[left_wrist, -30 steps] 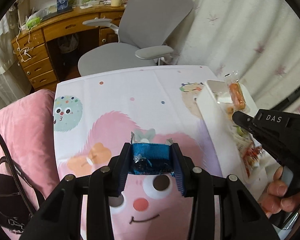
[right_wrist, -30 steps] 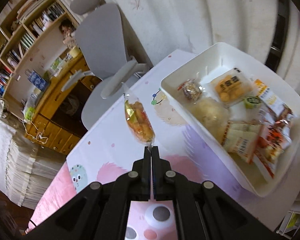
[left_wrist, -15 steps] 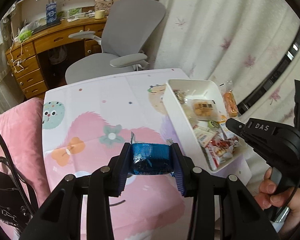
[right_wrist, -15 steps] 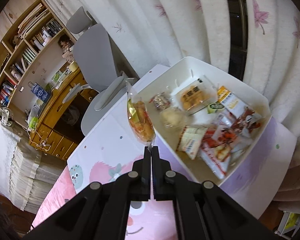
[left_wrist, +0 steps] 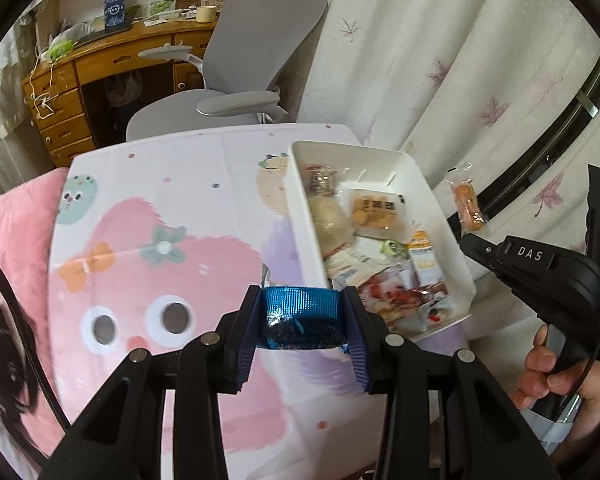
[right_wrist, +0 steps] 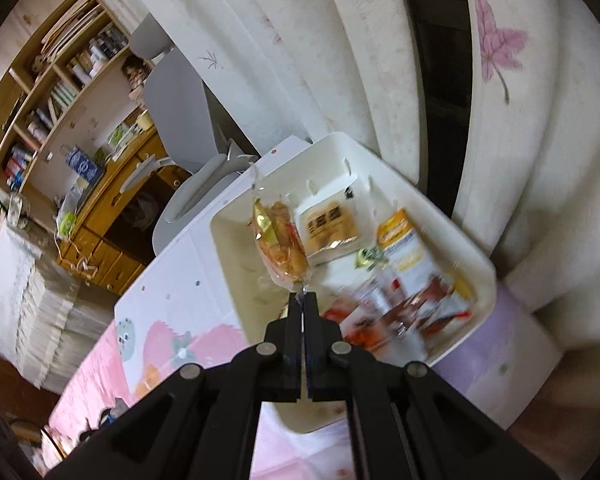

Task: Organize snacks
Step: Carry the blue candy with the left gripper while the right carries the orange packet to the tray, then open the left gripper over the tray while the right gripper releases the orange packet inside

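My left gripper (left_wrist: pixel 300 316) is shut on a shiny blue snack packet (left_wrist: pixel 300 316), held in the air over the pink cartoon tablecloth, just left of the white bin (left_wrist: pixel 300 184). The bin holds several wrapped snacks. My right gripper (right_wrist: pixel 302 300) is shut on the edge of a clear packet of orange snacks (right_wrist: pixel 278 236), which hangs above the bin (right_wrist: pixel 452 232). In the left wrist view that packet (left_wrist: pixel 466 206) hangs past the bin's right rim, held by the right gripper (left_wrist: pixel 466 242).
A grey office chair (left_wrist: pixel 240 80) stands behind the table. A wooden desk (left_wrist: pixel 112 60) is at the back left, with bookshelves (right_wrist: pixel 48 92) above. White leaf-print curtains (left_wrist: pixel 440 60) hang close to the right of the bin. A pink cushion (left_wrist: pixel 8 248) lies left of the table.
Both grippers have risen and moved right toward the bin. The orange snack packet now hangs over the bin's inside; the blue packet is closer to the bin's near left wall.
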Demonstrator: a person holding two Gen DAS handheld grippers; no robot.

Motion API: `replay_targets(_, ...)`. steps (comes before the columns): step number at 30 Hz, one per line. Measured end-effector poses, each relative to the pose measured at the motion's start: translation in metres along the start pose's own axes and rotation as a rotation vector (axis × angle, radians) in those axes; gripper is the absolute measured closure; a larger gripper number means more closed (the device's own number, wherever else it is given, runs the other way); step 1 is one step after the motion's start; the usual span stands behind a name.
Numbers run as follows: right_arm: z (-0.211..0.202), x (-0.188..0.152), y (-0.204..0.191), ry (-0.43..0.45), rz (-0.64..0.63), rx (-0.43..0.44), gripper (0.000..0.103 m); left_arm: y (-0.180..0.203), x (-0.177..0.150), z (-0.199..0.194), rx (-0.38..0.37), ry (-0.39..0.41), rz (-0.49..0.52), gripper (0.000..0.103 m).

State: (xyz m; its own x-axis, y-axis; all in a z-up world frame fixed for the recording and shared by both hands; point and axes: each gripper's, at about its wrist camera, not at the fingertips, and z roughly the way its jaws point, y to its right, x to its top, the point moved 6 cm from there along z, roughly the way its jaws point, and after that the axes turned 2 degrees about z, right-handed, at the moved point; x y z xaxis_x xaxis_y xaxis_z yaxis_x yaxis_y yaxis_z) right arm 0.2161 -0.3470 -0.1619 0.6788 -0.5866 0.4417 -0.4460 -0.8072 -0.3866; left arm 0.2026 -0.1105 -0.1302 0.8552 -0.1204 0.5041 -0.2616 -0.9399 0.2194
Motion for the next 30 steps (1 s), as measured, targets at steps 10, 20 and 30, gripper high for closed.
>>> replay_targets(10,0.025,0.026,0.033,-0.132,-0.153,0.054,0.102,0.067,0.006,0.038,-0.043,0.022,-0.063,0.064)
replay_targets(20,0.059,0.031,0.05,-0.298,-0.231,0.129,0.095,0.083,0.012,0.068,-0.02,0.026,-0.158,0.029)
replay_targets(30,0.082,0.006,0.067,-0.442,-0.268,0.14,0.048,0.028,-0.013,0.074,0.05,-0.034,-0.406,0.028)
